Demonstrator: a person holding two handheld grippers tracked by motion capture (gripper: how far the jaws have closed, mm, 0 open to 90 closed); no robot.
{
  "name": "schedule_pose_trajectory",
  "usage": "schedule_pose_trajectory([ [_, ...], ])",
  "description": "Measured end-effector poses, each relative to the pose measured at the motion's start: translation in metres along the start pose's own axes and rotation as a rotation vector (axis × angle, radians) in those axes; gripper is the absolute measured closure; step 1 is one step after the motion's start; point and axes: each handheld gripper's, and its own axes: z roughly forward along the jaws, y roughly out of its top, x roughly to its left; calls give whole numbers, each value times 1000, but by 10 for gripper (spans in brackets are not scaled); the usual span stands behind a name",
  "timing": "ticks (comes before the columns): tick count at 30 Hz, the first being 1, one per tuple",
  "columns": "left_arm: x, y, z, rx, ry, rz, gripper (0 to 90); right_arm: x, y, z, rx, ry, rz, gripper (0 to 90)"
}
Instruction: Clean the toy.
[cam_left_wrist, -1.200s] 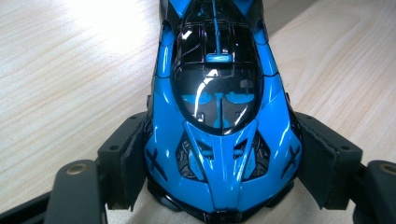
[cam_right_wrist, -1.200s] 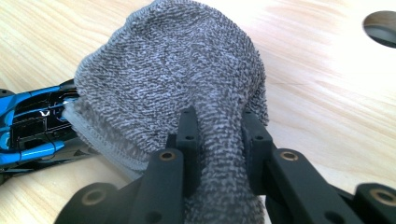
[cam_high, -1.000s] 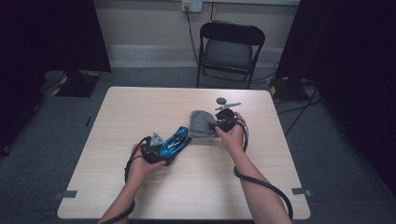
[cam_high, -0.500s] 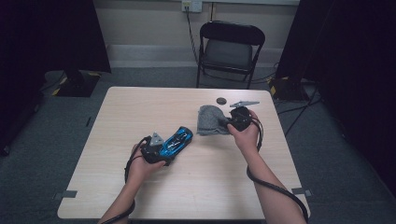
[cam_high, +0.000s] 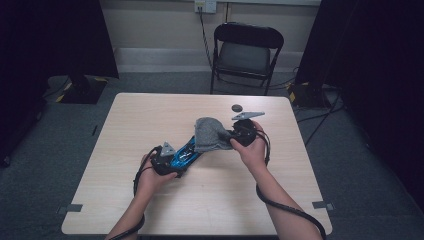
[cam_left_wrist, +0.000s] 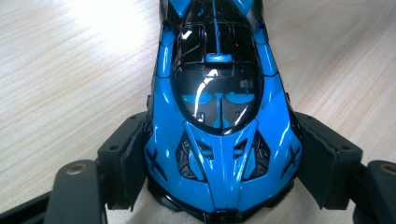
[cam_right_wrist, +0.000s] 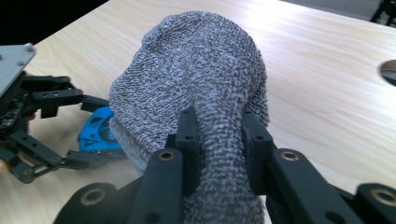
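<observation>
A glossy blue toy car (cam_left_wrist: 219, 116) with a black canopy sits near the middle of the pale wood-grain counter (cam_high: 125, 200), clamped at its flanks by the left hand-held gripper (cam_left_wrist: 219, 186). The right hand-held gripper (cam_right_wrist: 217, 154) pinches a nubbly grey knit cloth (cam_right_wrist: 196, 79), draped over the car's far end in the high view.

The right gripper (cam_right_wrist: 218, 140) is pinching a bunched fold of a grey, speckled knitted cloth (cam_right_wrist: 201, 79) between its two black jaws, which are pressing in on the fabric from both sides. The cloth is bulging up ahead of the jaws in a rounded hump over the pale wooden table (cam_right_wrist: 322, 88). At the left, a blue toy car (cam_right_wrist: 95, 133) is peeking out from under the cloth's edge, sitting between the black linkages of the left gripper (cam_right_wrist: 51, 130).
</observation>
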Motion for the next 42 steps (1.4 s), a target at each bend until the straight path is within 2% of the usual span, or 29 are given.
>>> schedule_pose_trajectory([
  [6, 0, 0, 0, 1, -1, -1, 259, 17, -3, 16, 7, 41, 1, 728],
  [12, 0, 0, 0, -1, 0, -1, 259, 39, -1, 33, 22, 85, -22, 727],
  [13, 0, 0, 0, 0, 0, 0, 259, 45, -1, 38, 33, 88, -35, 726],
  [19, 0, 0, 0, 1, 2, 5, 259, 62, -5, 54, 63, 108, -58, 724],
  [25, 0, 0, 0, 1, 3, 4, 259, 72, -13, 68, 102, 103, -78, 720],
  [30, 0, 0, 0, 0, 3, 3, 259, 71, -16, 75, 123, 78, -88, 719],
  [36, 0, 0, 0, 0, 2, 3, 259, 62, -16, 75, 124, 75, -73, 718],
  [42, 0, 0, 0, 0, 3, 3, 259, 60, -15, 74, 128, 68, -78, 719],
])
